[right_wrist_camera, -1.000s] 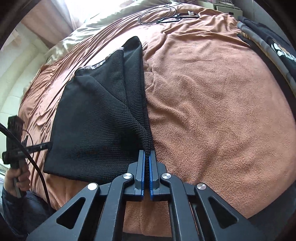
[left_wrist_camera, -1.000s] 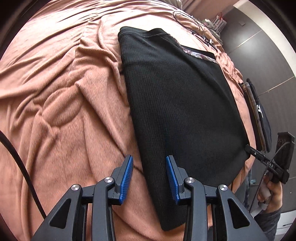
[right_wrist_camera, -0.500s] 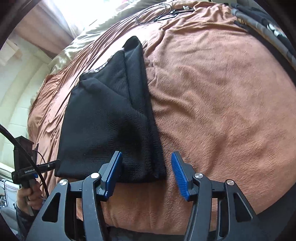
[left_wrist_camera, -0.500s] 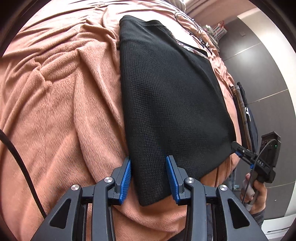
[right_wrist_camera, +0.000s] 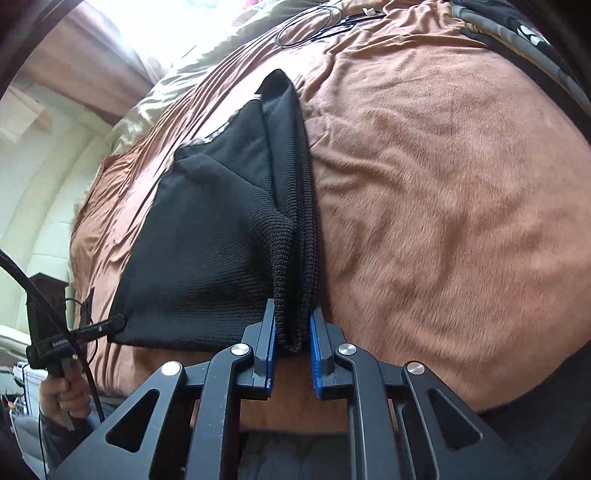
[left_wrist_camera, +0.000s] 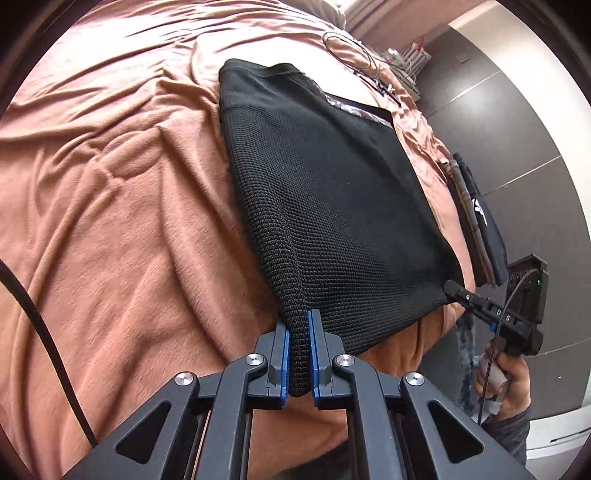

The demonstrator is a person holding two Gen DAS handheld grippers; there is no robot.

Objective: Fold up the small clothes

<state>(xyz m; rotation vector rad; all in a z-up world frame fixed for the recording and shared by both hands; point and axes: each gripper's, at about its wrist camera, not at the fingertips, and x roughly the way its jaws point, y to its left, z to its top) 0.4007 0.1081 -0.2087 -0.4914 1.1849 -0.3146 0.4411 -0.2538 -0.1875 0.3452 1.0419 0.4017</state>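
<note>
A black knit garment (left_wrist_camera: 332,192) lies folded lengthwise on a brown fleece blanket (left_wrist_camera: 110,221). My left gripper (left_wrist_camera: 298,332) is shut on its near left corner and bunches the knit between the blue pads. My right gripper (right_wrist_camera: 292,332) is shut on the garment's (right_wrist_camera: 221,240) near right corner, several layers pinched between its pads. Each gripper shows at the far corner in the other's view: the right one (left_wrist_camera: 480,302) and the left one (right_wrist_camera: 92,328).
A stack of folded dark clothes (left_wrist_camera: 476,218) lies at the blanket's right edge, also in the right wrist view (right_wrist_camera: 517,33). A coiled cable (right_wrist_camera: 310,22) lies at the far end of the bed. Dark cabinet panels (left_wrist_camera: 517,129) stand to the right.
Both grippers were open around the garment's near corners half a second ago; now both have closed on them. The right one had let go of the edge earlier, then re-gripped.
</note>
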